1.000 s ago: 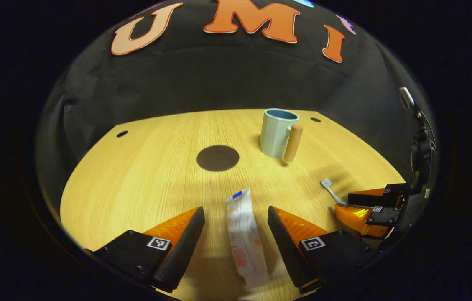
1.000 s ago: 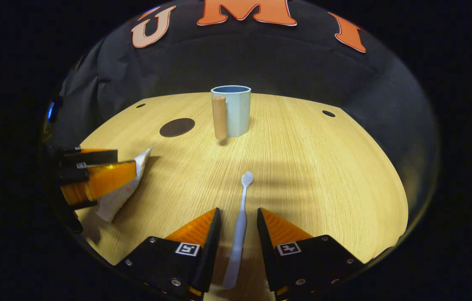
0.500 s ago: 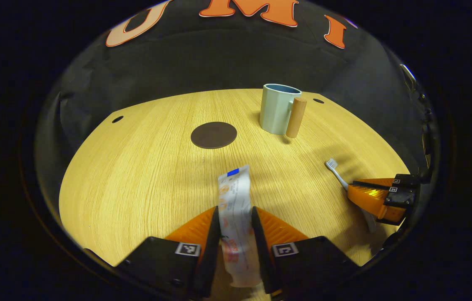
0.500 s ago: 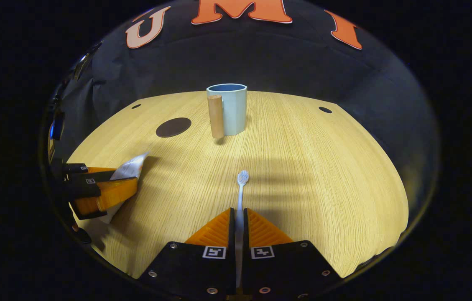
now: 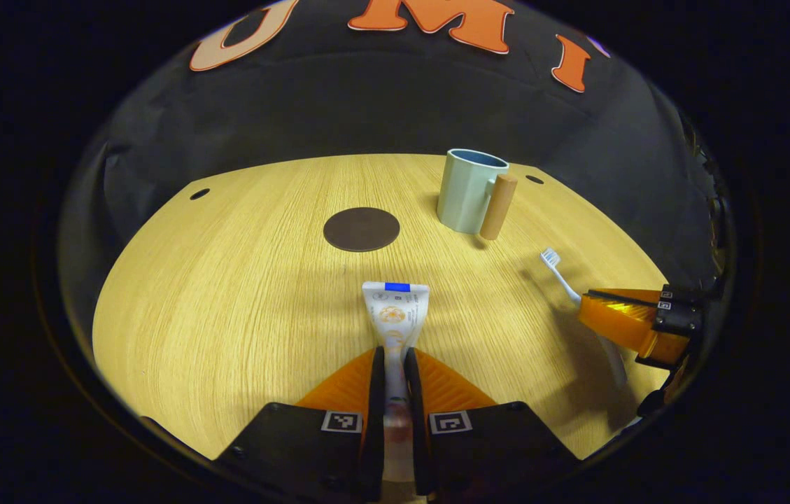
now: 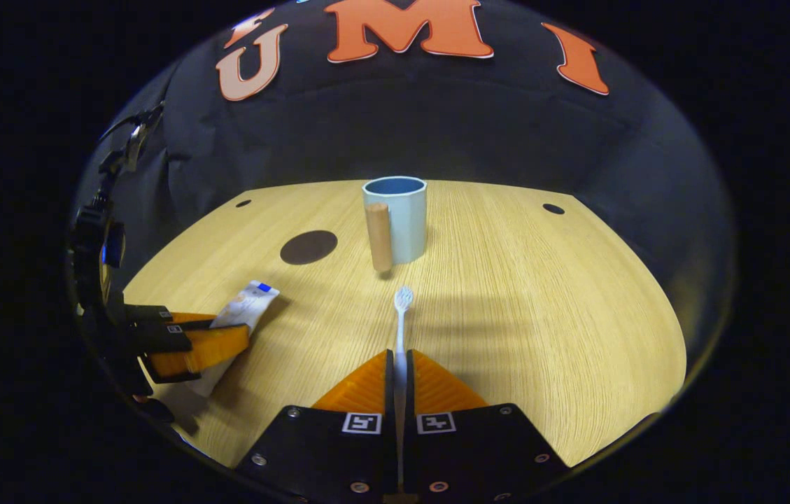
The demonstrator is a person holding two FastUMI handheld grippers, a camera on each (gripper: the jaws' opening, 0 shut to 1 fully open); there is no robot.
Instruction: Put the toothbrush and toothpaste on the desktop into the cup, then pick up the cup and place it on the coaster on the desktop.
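Observation:
My left gripper (image 5: 392,357) is shut on the white toothpaste tube (image 5: 395,311), whose flat end sticks out ahead of the fingers. My right gripper (image 6: 399,358) is shut on the handle of the white toothbrush (image 6: 401,308), bristle head pointing forward. A pale blue cup (image 5: 468,190) with a wooden handle stands upright at the far side of the wooden desktop (image 5: 241,280); it sits straight ahead in the right gripper view (image 6: 398,217). The dark round coaster (image 5: 361,229) lies left of the cup (image 6: 308,246). Each gripper appears in the other's view: right (image 5: 636,325), left (image 6: 192,343).
Small dark holes (image 5: 199,194) (image 6: 553,208) mark the desktop near its far corners. Black cloth wall rises right behind the desk's far edge. Open wood lies between the grippers and the cup.
Both grippers went from open to shut, the left on the toothpaste and the right on the toothbrush. The tube now sits squeezed narrow and turned flat-end forward; both items appear lifted slightly.

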